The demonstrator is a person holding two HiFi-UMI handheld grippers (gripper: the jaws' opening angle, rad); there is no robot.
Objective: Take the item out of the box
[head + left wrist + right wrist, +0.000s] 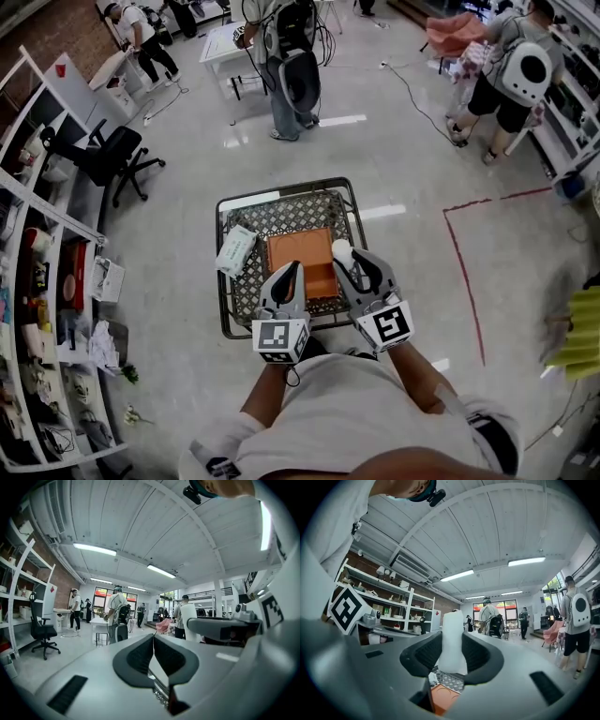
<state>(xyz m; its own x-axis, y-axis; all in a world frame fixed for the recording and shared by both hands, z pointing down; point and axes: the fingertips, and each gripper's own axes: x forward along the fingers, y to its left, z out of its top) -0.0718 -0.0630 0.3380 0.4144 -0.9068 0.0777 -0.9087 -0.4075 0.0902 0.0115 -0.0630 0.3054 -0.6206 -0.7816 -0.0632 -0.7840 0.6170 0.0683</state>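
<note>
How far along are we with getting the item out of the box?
Done: the pale white cylindrical item is clamped in the right gripper and appears to be raised above the flat orange box on the black wire-mesh cart. In hand: the right gripper holds it near the box's right edge; the left gripper is shut and empty. Left: carry the item clear of the box and set it down.

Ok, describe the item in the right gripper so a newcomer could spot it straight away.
Find the black-framed cart mid-floor, with an orange box on its patterned top. Over the box's right edge the right gripper is shut on a small white item. Unlike the flat white packet lying at the cart's left, it stands upright.
</note>
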